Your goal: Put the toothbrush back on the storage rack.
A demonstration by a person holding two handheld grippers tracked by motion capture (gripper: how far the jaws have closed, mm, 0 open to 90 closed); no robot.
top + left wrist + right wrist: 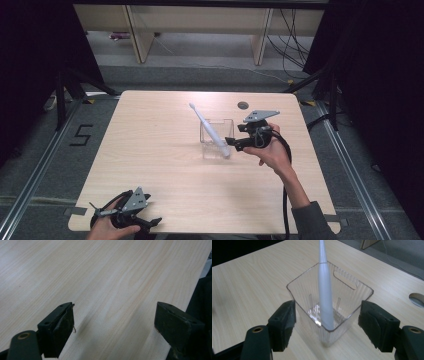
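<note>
Right gripper (327, 322) spread wide, jaws flanking the clear plastic holder (352, 290) without pressing it. Between them, white electric toothbrush (324, 297) leaning inside, seemingly just released. Far off, left gripper (113, 322) spread too, idle over bare table (100, 270).

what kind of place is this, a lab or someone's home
Most likely a lab recording bay, not a home: a bare wooden table ringed by black curtains, floor rails with a taped number, and loose cables behind.
</note>
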